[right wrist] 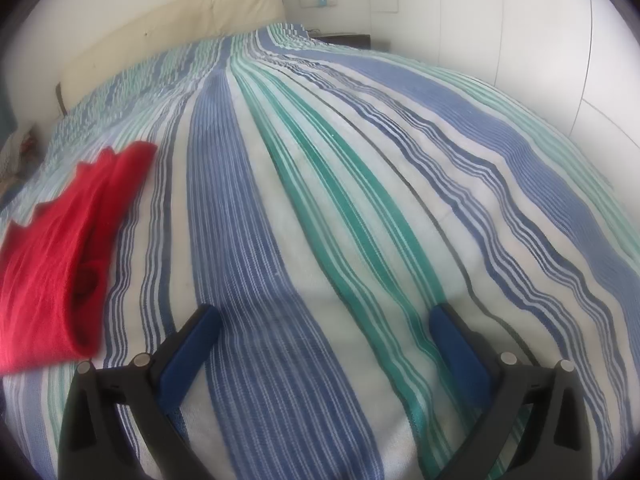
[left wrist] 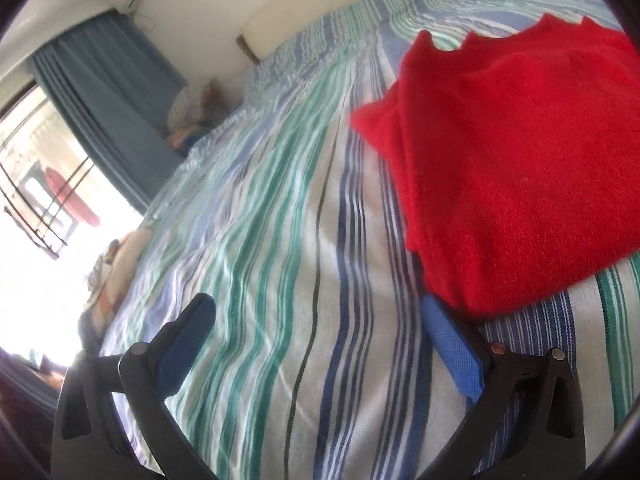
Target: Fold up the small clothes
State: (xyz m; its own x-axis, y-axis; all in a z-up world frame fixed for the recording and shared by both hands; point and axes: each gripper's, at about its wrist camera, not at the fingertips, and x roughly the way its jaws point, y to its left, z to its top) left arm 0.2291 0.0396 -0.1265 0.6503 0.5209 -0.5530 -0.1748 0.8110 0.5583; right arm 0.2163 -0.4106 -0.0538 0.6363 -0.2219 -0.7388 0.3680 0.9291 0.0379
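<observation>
Red garment (left wrist: 516, 160): folded, lying flat on the striped bedspread (left wrist: 280, 280); scalloped edge toward the headboard (right wrist: 168, 20).
Left gripper (left wrist: 316, 316): jaws spread wide, holding nothing; right-hand blue pad (left wrist: 452, 344) just beside the garment's near corner, contact unclear.
Right gripper (right wrist: 324, 320): jaws wide apart, empty, above bare bedspread; garment off to its left, close to the left finger.
Surroundings: blue curtain (left wrist: 108, 92) by a bright window (left wrist: 36, 184); white wardrobe doors (right wrist: 520, 32) on the far side.
</observation>
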